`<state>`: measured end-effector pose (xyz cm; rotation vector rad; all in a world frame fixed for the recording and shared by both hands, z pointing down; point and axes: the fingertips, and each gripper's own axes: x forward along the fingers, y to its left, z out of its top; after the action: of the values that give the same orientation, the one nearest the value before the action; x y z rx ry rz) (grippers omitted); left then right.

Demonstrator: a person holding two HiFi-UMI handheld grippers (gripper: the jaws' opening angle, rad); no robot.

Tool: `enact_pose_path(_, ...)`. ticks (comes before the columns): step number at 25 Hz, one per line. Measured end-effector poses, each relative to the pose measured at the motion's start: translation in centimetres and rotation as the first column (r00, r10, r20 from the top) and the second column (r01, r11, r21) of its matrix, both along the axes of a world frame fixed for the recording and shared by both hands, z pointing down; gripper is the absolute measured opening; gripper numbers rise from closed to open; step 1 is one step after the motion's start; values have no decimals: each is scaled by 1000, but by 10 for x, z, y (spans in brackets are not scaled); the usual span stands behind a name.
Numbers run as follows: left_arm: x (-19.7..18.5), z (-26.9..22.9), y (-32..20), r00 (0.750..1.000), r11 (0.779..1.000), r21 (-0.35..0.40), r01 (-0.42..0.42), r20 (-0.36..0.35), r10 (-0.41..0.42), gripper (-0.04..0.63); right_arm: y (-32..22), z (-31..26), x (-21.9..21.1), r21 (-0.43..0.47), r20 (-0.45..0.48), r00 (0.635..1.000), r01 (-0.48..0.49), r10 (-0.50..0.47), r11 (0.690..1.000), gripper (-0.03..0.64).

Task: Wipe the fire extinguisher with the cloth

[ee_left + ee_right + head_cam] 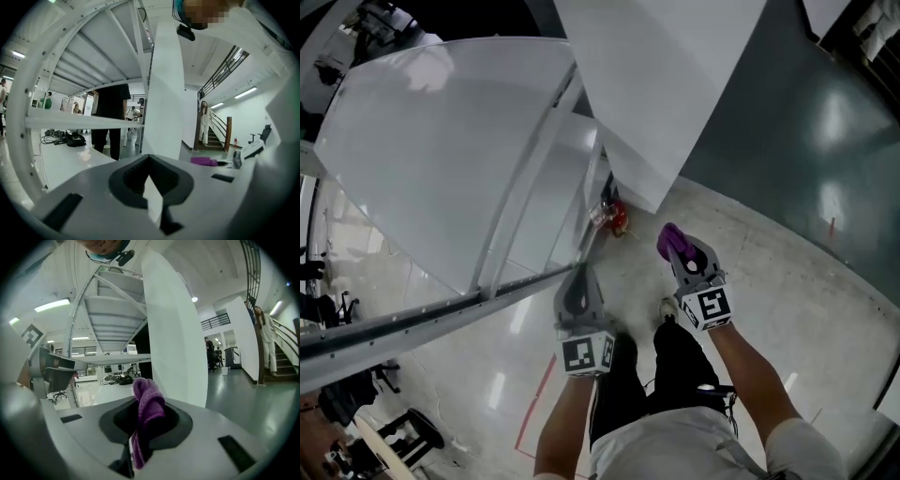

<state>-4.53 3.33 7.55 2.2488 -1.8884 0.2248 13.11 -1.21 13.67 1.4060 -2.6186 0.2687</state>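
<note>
**Cloth gripped on the right, extinguisher ahead on the floor**

At far left of the head view, a broad white slanted panel point(441, 141) with a long white rail point(412, 319) beneath it fills the upper part of the picture. A red line point(534, 403) is marked on the pale floor point(750, 281) below it.

The left gripper point(578, 281) is held low beside the rail. In the left gripper view point(152, 197) its jaws are drawn together with only a thin pale sliver between them, and they hold nothing.

Just right of that, the fire extinguisher point(617, 217) shows as a small red shape on the floor at the foot of a white pillar point(656, 84). It lies ahead of both grippers, roughly between them, and touches neither. It is too small to tell whether it stands upright.

Below, the person's dark trousers point(647, 375) come between the two forearms.

Further right, the right gripper point(682, 246) points toward the pillar's base. Its jaws are clamped on a purple cloth point(670, 239). In the right gripper view point(140, 437) the cloth point(147, 404) rises in a bunched fold above the jaws and hangs down between them. The same cloth point(204, 161) also shows as a purple patch in the left gripper view.

At far right, the floor turns dark green point(806, 141).
</note>
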Motion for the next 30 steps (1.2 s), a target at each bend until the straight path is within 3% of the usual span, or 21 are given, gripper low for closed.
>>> enact_pose_path(9, -2, 155, -35, 999, 998, -55, -14, -30, 13, 5, -41, 180, -3, -105, -21, 999, -49, 47, 993, 61)
enact_pose_path(17, -2, 306, -34, 996, 999, -47, -27, -82, 23, 5, -72, 342, -23, -104, -18, 999, -34, 32, 994, 61)
enact_pose_path(21, -5, 372, -43, 997, 999, -22, -33, -65, 32, 5, -84, 413, -37, -92, -2, 999, -36, 35, 995, 61)
enact_pose_path(25, -11, 441, -46, 997, 998, -49, -34, -66, 31, 5, -90, 484, -43, -99, 3, 999, -49, 49, 994, 61)
enact_pose_path(30, -20, 500, -43, 994, 999, -46, -16, -104, 11, 5, -98, 569, -43, -109, -2, 998, -66, 66, 992, 61)
